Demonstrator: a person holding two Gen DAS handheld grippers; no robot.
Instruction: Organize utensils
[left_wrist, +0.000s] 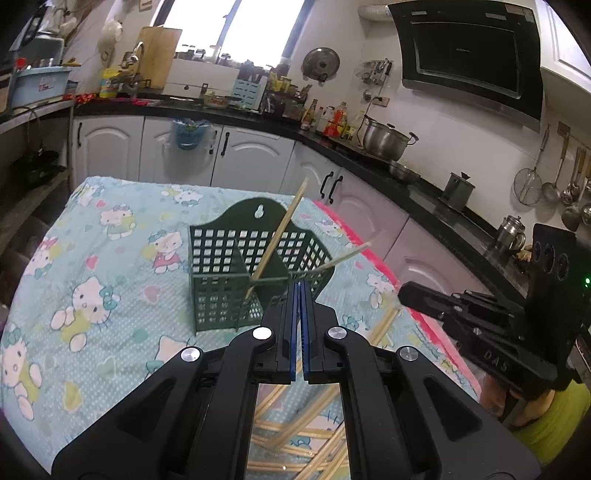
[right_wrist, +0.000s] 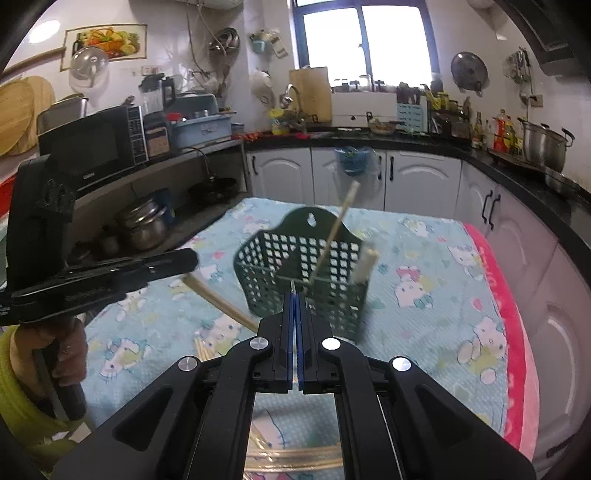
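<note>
On the table's cartoon-cat cloth (left_wrist: 110, 258) stands a dark green mesh utensil basket (left_wrist: 221, 280), the landmark here, upright and split by a divider into compartments. To the left of the basket in the right wrist view, the left gripper (right_wrist: 190, 260) reaches in from the side with a chopstick (right_wrist: 221, 304) running from its tip down toward the cloth; how tightly it is pinched cannot be told there, though the left wrist view shows the blue pads pressed together. Inside the basket one chopstick (left_wrist: 280, 236) leans steeply, its top above the back plate. A second chopstick (left_wrist: 343, 256) lies tilted over the basket's right rim. Right of the basket in the left wrist view, the right gripper (left_wrist: 400, 295) hovers beside the cloth's pink edge, its jaws closed and gripping nothing that can be made out. In front of the basket, loose chopsticks (left_wrist: 306, 435) lie scattered.
</note>
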